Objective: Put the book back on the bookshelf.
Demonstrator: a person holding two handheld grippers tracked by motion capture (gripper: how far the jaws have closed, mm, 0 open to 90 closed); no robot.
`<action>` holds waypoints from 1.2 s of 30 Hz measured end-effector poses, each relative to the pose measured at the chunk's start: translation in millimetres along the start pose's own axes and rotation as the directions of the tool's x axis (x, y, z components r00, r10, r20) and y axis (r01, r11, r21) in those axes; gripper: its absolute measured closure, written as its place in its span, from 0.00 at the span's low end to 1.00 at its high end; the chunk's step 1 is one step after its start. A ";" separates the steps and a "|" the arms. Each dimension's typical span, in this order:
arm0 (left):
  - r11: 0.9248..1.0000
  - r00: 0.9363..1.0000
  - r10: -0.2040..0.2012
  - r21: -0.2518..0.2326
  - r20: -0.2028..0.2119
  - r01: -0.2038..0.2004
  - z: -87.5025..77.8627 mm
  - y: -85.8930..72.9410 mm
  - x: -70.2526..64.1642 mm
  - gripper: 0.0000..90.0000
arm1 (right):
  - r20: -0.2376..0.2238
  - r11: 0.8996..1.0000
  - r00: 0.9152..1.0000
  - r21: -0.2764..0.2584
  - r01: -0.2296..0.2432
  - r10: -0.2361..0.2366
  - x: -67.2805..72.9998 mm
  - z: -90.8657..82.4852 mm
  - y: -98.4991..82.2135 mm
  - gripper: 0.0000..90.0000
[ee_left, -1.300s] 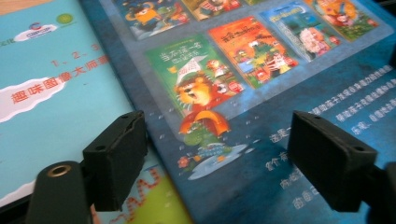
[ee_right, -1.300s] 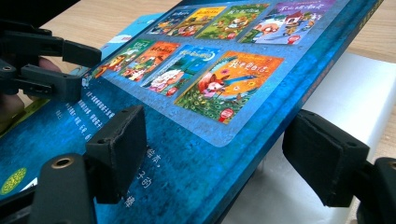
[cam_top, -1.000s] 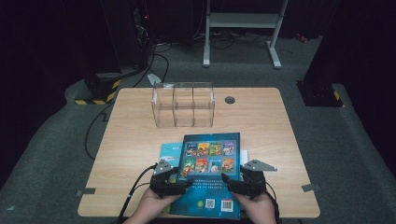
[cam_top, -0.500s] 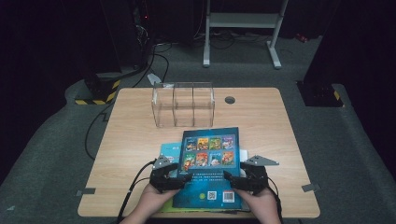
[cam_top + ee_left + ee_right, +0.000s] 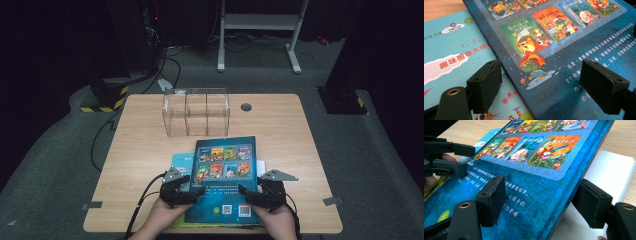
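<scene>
A dark blue picture book lies on a small stack at the table's front, its back cover up. My left gripper is open, its jaws astride the book's left edge: one over the cover, one over the teal book beneath. My right gripper is at the right edge, which is tilted up off a white sheet. Its jaws have just been closing with that edge between them, one over the cover and one below it. A wide gap remains.
A clear three-part box stands empty at the back of the wooden table, next to a round cable hole. The teal book sticks out left of the blue one. Cables trail off the table's left side.
The blue book has shifted away from the person and its near end has lifted. Both grippers have followed it forward, staying at its left and right edges.
</scene>
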State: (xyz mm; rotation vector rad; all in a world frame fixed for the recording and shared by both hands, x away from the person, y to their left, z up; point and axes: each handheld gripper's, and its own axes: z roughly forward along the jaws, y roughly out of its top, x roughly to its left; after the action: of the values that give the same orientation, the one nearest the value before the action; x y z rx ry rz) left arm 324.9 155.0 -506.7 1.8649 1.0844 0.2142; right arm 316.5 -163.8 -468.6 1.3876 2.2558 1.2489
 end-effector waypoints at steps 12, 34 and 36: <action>1.000 1.000 -0.005 0.001 -0.003 0.005 0.7 -0.1 0.3 0.17 | 0.028 0.997 0.998 -0.056 0.051 -0.050 0.5 -9.6 -4.4 0.45; 0.999 0.998 -0.053 -0.002 0.019 0.053 0.4 0.2 6.6 0.07 | 0.054 0.979 0.987 -0.128 0.159 -0.153 15.7 -18.4 -6.1 0.50; 0.998 0.997 -0.066 -0.006 0.031 0.066 0.1 0.1 8.6 0.06 | 0.059 0.975 0.984 -0.141 0.174 -0.167 17.1 -19.6 -6.4 0.50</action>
State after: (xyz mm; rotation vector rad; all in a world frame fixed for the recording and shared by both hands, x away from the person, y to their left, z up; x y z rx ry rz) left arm 330.1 161.3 -509.1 1.8179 1.1207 0.1504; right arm 292.3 -161.9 -457.3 1.1340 2.1531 1.2808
